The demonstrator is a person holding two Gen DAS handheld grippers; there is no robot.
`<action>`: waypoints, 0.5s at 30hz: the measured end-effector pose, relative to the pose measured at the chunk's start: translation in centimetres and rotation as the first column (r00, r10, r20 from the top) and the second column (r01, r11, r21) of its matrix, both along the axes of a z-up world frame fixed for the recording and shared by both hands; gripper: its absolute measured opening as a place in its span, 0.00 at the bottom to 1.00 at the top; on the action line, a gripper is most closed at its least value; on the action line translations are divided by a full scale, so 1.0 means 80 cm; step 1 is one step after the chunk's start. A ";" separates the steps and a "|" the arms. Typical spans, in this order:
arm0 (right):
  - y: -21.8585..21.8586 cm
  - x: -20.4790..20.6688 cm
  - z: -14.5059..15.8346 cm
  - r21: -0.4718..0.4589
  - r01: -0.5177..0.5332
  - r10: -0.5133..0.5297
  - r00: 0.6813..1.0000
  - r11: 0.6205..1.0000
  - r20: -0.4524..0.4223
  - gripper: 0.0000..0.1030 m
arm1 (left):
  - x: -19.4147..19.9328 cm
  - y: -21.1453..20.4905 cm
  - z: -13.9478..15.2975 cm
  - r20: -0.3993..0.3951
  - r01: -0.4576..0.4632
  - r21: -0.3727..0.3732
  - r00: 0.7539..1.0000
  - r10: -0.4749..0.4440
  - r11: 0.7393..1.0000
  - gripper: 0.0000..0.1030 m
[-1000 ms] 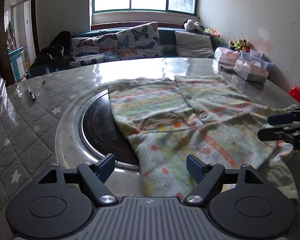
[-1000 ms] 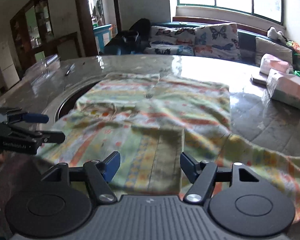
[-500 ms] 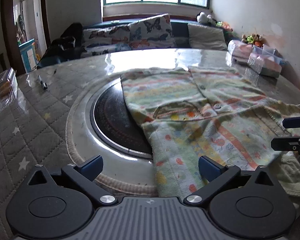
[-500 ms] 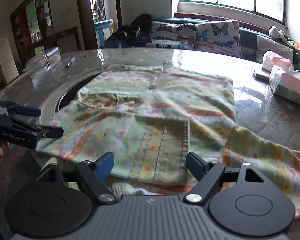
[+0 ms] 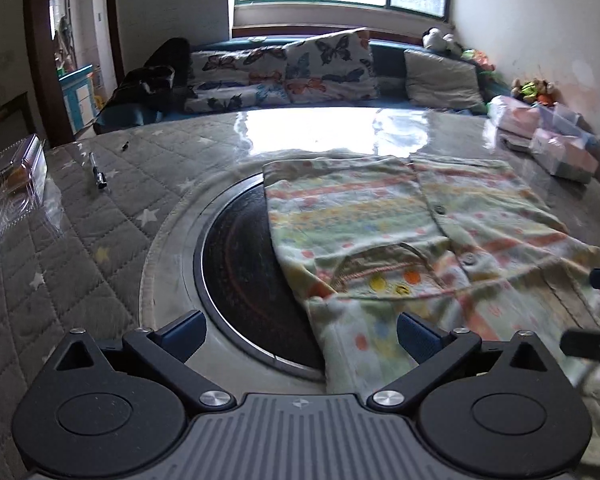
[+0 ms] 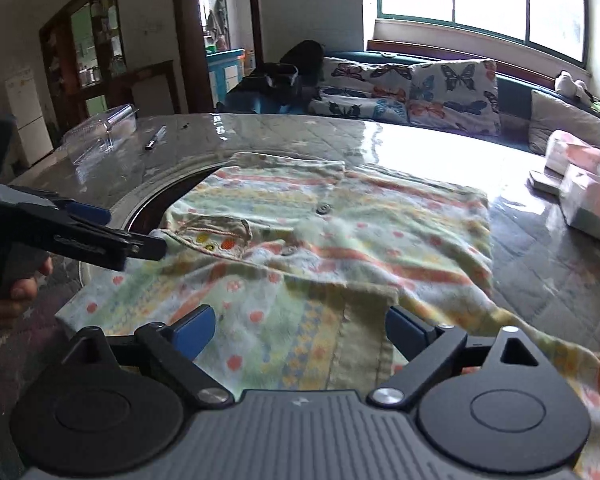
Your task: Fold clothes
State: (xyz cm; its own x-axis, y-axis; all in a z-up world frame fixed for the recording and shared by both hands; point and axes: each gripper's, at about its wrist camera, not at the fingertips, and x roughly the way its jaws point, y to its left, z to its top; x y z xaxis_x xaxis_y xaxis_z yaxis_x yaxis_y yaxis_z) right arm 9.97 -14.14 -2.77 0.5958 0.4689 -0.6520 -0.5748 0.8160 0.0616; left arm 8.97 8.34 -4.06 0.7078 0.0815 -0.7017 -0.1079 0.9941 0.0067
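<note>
A pale green shirt (image 5: pixel 380 216) with orange stripes, dots and buttons lies flat on the table, its near part folded over itself. My left gripper (image 5: pixel 300 334) is open wide above the shirt's near left edge and holds nothing. It also shows at the left of the right wrist view as the left gripper (image 6: pixel 128 232), held by a hand. My right gripper (image 6: pixel 300 330) hovers over the shirt (image 6: pixel 340 240), its jaws opening. The folded cloth lies below them, and the pads do not press on it. The right gripper (image 5: pixel 596 312) pokes in at the right edge of the left wrist view.
A black round inset (image 5: pixel 240 272) sits in the quilted table cover (image 5: pixel 80 240), partly under the shirt. A pen (image 5: pixel 98 174) and a clear plastic box (image 5: pixel 16 184) lie at the far left. Tissue packs (image 5: pixel 560 156) stand at the far right. A sofa with butterfly cushions (image 5: pixel 300 72) lines the back.
My left gripper's jaws spread wider and it shifted left, so less of the shirt lies under it. My right gripper's jaws also widened over the folded cloth.
</note>
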 end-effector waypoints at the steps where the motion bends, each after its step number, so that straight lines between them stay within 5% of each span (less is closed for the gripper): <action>1: 0.003 0.004 -0.002 0.002 -0.005 0.005 1.000 1.000 -0.004 0.92 | 0.004 0.000 -0.003 -0.008 -0.003 0.003 1.000 0.003 1.000 1.00; 7: 0.008 0.027 -0.020 0.032 0.013 -0.010 0.998 0.999 -0.067 0.93 | 0.013 0.004 -0.017 -0.043 -0.009 0.000 0.999 0.009 1.000 1.00; 15: -0.008 0.012 -0.004 0.065 0.053 -0.052 0.998 0.996 -0.019 1.00 | 0.010 0.006 -0.012 -0.044 -0.018 -0.005 0.999 0.017 1.000 1.00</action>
State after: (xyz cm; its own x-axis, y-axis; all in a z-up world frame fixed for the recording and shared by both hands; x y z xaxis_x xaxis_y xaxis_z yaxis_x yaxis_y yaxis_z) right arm 10.91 -14.76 -3.10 0.6099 0.4792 -0.6312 -0.5294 0.8390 0.1256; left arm 9.80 8.78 -4.98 0.6750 0.0897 -0.7324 -0.1250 0.9921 0.0064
